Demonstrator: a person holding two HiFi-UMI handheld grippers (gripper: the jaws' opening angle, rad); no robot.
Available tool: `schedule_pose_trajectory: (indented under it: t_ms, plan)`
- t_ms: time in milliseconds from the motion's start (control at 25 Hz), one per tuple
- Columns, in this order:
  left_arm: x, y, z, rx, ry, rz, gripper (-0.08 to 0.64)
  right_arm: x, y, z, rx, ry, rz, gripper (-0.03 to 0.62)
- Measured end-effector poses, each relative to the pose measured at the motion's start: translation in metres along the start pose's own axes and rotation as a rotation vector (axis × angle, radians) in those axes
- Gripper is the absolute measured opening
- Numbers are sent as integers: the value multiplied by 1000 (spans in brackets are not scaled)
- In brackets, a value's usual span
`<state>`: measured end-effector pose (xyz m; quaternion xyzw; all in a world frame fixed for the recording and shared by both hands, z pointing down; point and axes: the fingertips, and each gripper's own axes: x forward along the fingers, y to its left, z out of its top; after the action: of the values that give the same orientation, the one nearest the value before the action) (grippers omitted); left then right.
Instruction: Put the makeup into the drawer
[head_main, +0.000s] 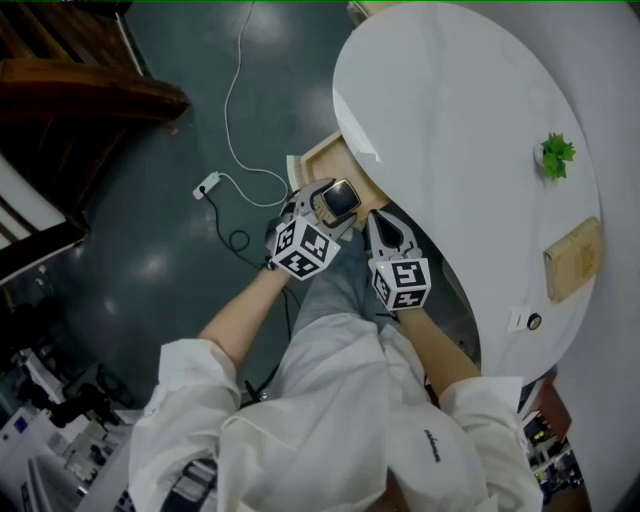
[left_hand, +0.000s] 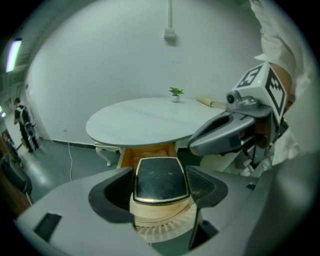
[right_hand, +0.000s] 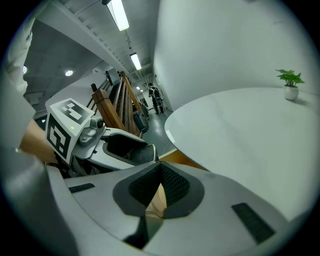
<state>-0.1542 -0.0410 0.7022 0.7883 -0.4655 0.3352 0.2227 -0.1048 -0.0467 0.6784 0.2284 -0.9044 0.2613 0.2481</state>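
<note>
Left claw (left_hand: 161, 184) grips the black, gold-rimmed makeup compact (left_hand: 160, 172) over the open drawer (head_main: 333, 160); right claw (right_hand: 159, 191) is closed, empty

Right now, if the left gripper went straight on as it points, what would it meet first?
Probably the open wooden drawer under the white table; the left gripper, holding the makeup compact, faces it. Depth is unclear.

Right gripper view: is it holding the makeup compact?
No, the right gripper is shut on nothing; the left gripper clamps the makeup compact.
</note>
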Motion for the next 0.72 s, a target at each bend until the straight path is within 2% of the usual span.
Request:
schedule_pose_trajectory:
  t_ms: [280,520,600,720]
  plan:
    - [26,-7,-20,317,115,-201,341,10,-12,-29,32,28,-37,17]
    - [47,-28,-45,648,204,-427,341,18,-25,-46,57,32,-65,17]
    - [54,-33,-51,724,220,-475,341,19,-28,-50,67,33,-74,17]
    - [64,-37,-56,795,237,-527,341,21,-31,-56,81,39,-81,17]
